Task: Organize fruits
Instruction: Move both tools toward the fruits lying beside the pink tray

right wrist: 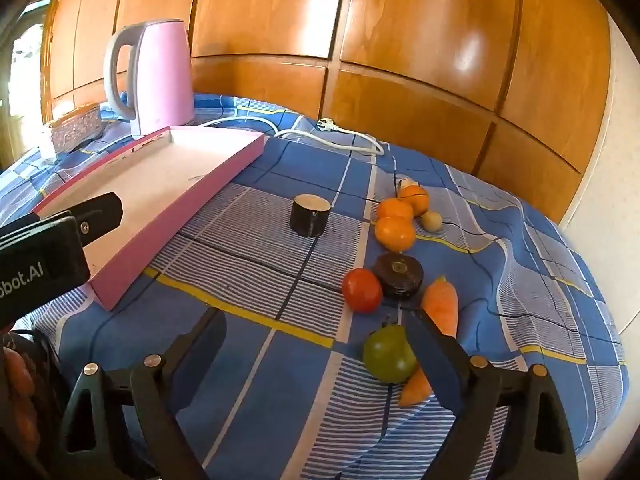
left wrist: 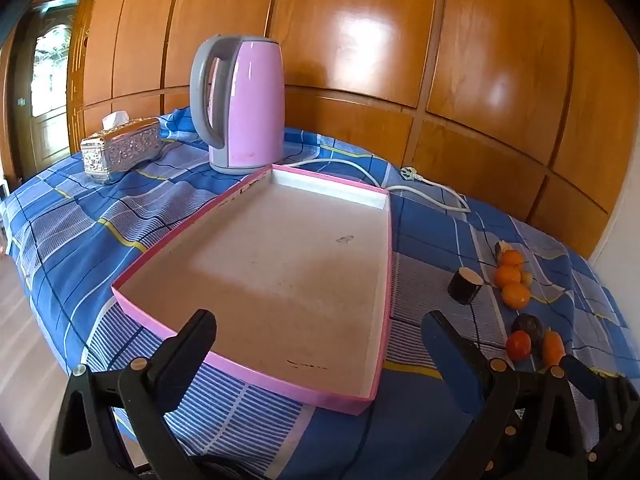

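A shallow pink tray [left wrist: 256, 374] with a bare white floor lies on the blue checked cloth; it also shows in the right wrist view [right wrist: 168, 232]. My left gripper [left wrist: 320, 344] is open over the tray's near edge. My right gripper [right wrist: 316, 340] is open and empty above the cloth. Right of the tray lie several oranges [right wrist: 394, 232], a red tomato [right wrist: 362, 290], a green fruit [right wrist: 388, 354] by my right finger, a carrot [right wrist: 440, 308], a small pale fruit [right wrist: 431, 221] and two dark cut pieces [right wrist: 310, 215] [right wrist: 399, 275]. The oranges [left wrist: 514, 294] also show in the left wrist view.
A pink electric kettle [left wrist: 244, 104] stands behind the tray, its white cord and plug [left wrist: 424, 184] trailing right. A silver tissue box [left wrist: 120, 148] sits at the far left. Wooden wall panels [right wrist: 400, 60] close the back. The table edge drops off at the left.
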The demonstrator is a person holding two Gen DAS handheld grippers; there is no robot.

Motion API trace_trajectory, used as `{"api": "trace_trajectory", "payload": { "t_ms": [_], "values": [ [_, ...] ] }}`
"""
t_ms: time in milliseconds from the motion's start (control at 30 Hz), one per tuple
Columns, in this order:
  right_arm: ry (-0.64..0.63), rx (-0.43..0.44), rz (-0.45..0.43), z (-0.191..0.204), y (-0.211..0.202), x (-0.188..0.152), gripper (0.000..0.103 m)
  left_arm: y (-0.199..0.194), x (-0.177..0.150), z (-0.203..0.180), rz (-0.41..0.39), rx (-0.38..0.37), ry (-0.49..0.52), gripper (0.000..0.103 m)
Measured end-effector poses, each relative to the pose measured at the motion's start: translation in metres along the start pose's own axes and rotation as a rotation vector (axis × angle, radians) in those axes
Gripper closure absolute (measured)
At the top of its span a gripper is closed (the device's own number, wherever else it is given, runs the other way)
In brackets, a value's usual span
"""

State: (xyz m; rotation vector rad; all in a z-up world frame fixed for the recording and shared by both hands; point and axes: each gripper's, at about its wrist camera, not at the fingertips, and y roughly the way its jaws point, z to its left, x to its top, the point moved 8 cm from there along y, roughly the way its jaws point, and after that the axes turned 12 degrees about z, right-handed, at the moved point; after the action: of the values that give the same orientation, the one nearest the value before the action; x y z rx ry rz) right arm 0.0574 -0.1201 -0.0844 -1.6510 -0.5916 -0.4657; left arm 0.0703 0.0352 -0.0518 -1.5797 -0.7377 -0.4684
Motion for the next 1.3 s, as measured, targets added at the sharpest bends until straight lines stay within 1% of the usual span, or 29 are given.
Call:
{"api": "trace_trajectory", "payload": {
  "t_ms": [233, 300, 367, 400, 467, 533, 667, 767, 933, 1067, 1167, 1233, 1300],
  "values": [
    [0.002, 0.004, 0.005, -0.001, -0.002, 0.0, 0.01, 0.001, -0.001, -0.004, 0.018, -0.026, 0.0, 0.001],
    [0.004, 0.01, 0.003, 0.002, -0.001, 0.0, 0.012, 0.001, -0.001, -0.003, 0.022, -0.036, -0.004, 0.0],
    [0.005, 0.01, 0.005, -0.002, 0.0, -0.002, 0.025, 0.001, -0.002, -0.005, 0.026, -0.039, 0.005, 0.0],
    [0.005, 0.001, 0.01, -0.003, -0.001, -0.001, 0.027, 0.001, -0.003, -0.006, 0.022, -0.033, 0.01, 0.0],
    [0.005, 0.003, 0.005, -0.002, -0.002, -0.001, 0.035, 0.0, -0.002, -0.008, 0.012, -0.034, 0.018, 0.0],
    [0.0, 0.003, 0.002, -0.001, -0.003, -0.001, 0.04, 0.0, -0.002, -0.008, 0.01, -0.034, 0.022, 0.0],
    [-0.008, 0.008, 0.005, 0.001, -0.003, -0.001, 0.046, -0.001, -0.002, -0.007, 0.006, -0.036, 0.02, 0.0],
    [0.001, 0.021, 0.017, 0.0, -0.004, -0.002, 0.048, 0.0, -0.002, -0.007, 0.005, -0.038, 0.018, 0.0],
    [0.034, 0.059, -0.001, -0.004, -0.009, -0.001, 0.049, 0.0, -0.003, -0.008, 0.002, -0.03, 0.03, 0.0],
    [0.089, 0.091, -0.024, -0.018, -0.019, 0.002, 0.049, -0.003, -0.003, -0.017, -0.01, -0.057, 0.073, 0.0],
    [0.148, 0.121, 0.009, -0.032, -0.017, 0.002, 0.046, -0.005, -0.004, -0.024, -0.018, -0.08, 0.103, 0.0],
    [0.197, 0.137, 0.048, -0.045, -0.013, -0.001, 0.046, -0.009, -0.002, -0.029, -0.042, -0.101, 0.118, 0.0],
    [0.241, 0.156, 0.057, -0.06, -0.015, -0.002, 0.046, -0.01, -0.002, -0.035, -0.048, -0.125, 0.137, 0.0]
  ]
}}
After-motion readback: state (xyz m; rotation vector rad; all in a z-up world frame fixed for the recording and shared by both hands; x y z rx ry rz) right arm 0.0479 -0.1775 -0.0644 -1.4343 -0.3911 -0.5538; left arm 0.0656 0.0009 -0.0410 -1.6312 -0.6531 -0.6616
